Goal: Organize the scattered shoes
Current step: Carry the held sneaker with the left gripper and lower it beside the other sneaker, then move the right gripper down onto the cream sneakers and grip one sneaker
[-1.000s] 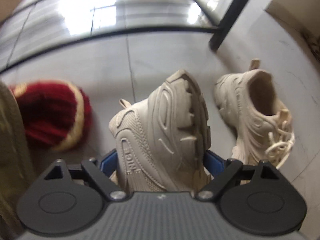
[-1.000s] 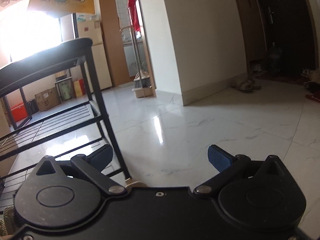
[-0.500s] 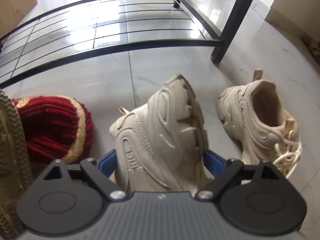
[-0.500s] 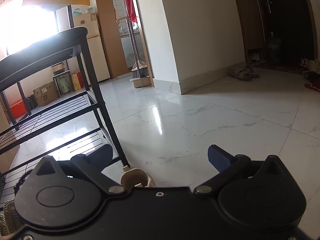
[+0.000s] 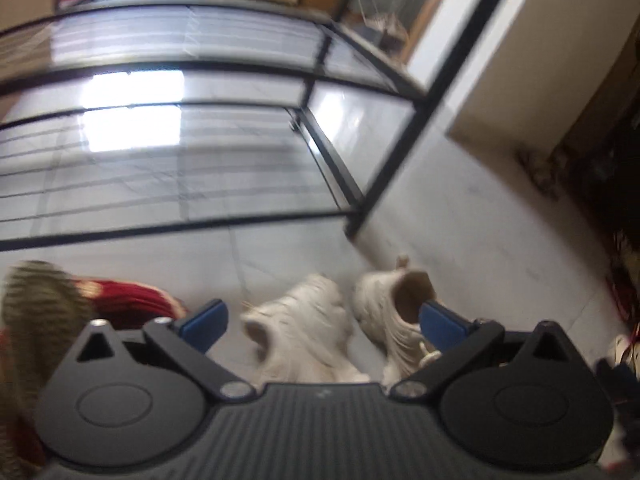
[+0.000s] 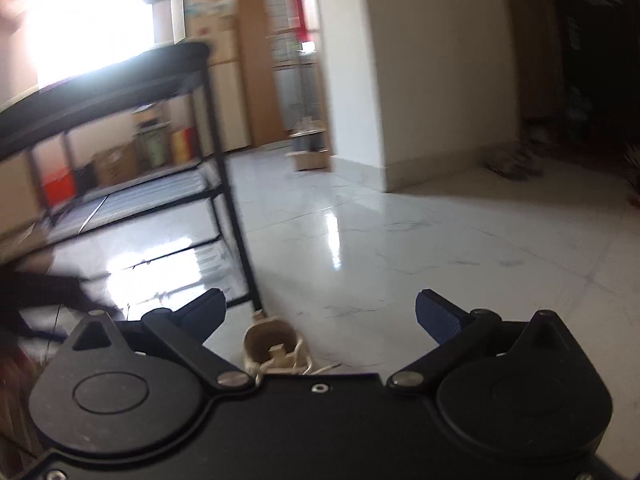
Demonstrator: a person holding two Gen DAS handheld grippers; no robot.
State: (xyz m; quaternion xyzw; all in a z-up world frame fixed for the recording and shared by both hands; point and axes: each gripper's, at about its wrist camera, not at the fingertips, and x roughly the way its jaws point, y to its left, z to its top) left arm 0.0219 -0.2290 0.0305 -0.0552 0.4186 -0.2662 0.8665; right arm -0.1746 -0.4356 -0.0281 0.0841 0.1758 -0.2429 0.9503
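so the left gripper [image 5: 322, 320] is opening its jaws right now, blue pads spreading wide with nothing pinched between them; low in the middle of the left wrist frame, past the fingertips, two cream sneakers are sitting on the pale tile; the nearer sneaker [image 5: 300, 332] is lying between the pads in the picture but clearly down on the floor, not touching either one; it's blurry, so I can't tell which way up it's lying; the second sneaker [image 5: 394, 304] is sitting just beside it toward lower right, collar gaping upward, partly hidden behind the right pad; my guess is they're being kept side by side as a pair in front of the rack, which fits the tidying job

at lower left a red knit slipper [image 5: 128, 300] is poking out beside a striped olive thing that's too smeared to name; the black shoe rack [image 5: 352, 184] is filling the upper half, its wire shelves bare where I can see them, so I'm thinking the shoes are still needing a home there

the right gripper [image 6: 320, 316] is also hanging spread wide and empty; the second sneaker's collar is peeking up at bottom centre of its frame, below the pads and apart from them; the rack is sitting in the left half, and there's open glossy floor stretching off right
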